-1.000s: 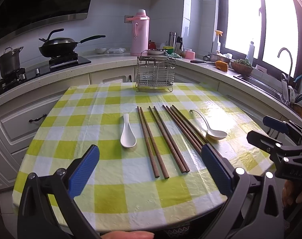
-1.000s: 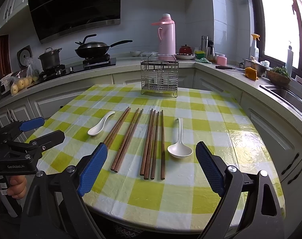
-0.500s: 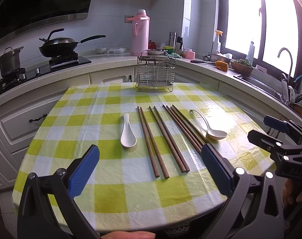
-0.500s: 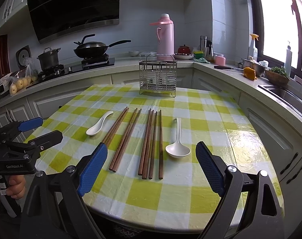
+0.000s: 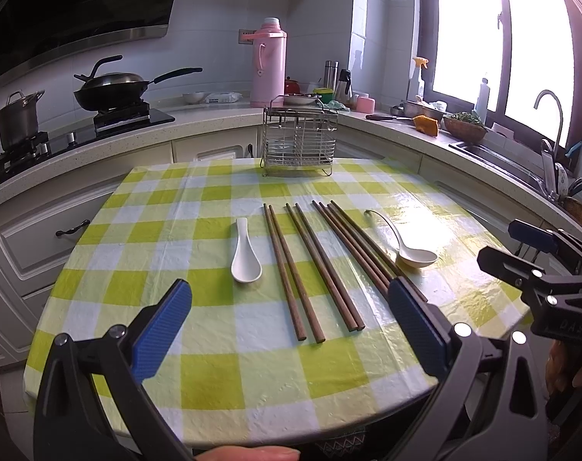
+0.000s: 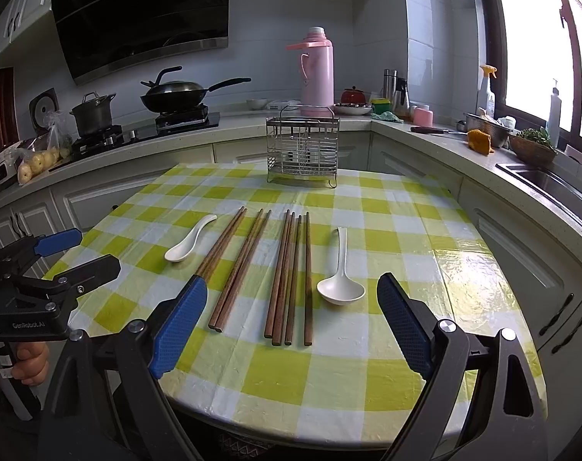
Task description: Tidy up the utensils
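eight brown chopsticks [image 6: 279, 269] are laid flat, roughly parallel, between two white spoons [image 6: 340, 269]. a wire rack [image 6: 302, 150] is stood upright behind them.

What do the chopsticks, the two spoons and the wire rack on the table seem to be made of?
Chopsticks: probably wood, a matt brown with faint grain.
Short spoon and long spoon: smooth, glossy off-white; ceramic or melamine, the look leaves it open.
Wire rack: metal, likely stainless steel, thin shiny silver wires.
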